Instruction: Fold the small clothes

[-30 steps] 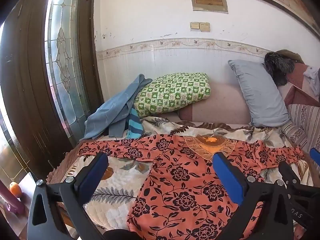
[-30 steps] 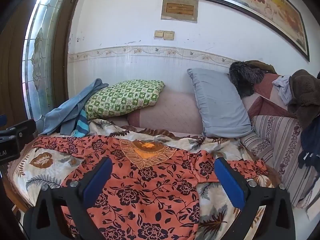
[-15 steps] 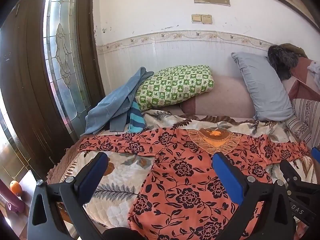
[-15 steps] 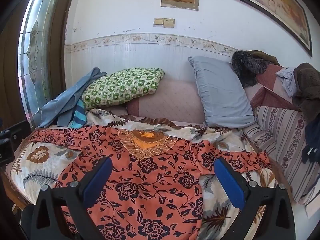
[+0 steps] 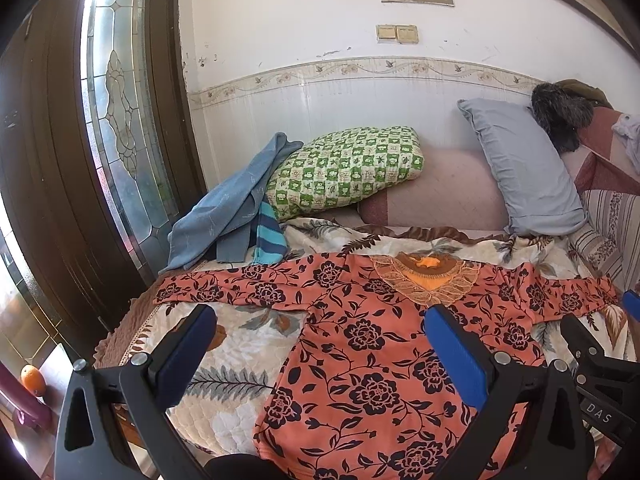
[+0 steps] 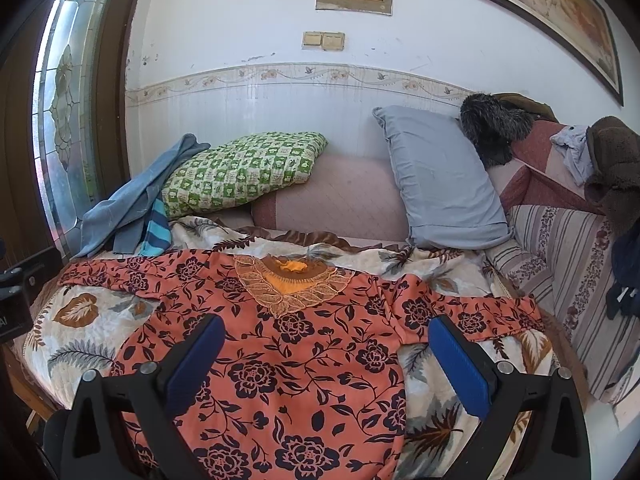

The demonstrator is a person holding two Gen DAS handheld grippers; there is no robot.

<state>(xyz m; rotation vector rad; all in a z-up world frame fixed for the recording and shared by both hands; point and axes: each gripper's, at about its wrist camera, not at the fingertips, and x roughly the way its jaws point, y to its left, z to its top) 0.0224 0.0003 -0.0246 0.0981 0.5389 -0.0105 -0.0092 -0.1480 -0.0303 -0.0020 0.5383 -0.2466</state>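
Both grippers lowered; pillows (image 6: 240, 172) (two) behind blouse (image 6: 288, 360).

Both wrist views tilted downward and drawn nearer the orange floral dress (image 5: 372, 344) than a second ago: wall plaque and light switches risen toward the top edge, dress filling more of the lower field. Left gripper (image 5: 320, 316), jaws wide apart, now over the dress's waist and left underarm rather than short of it. Right gripper (image 6: 326, 326), equally spread, advanced over the dress body toward its embroidered neckline (image 6: 290, 282).
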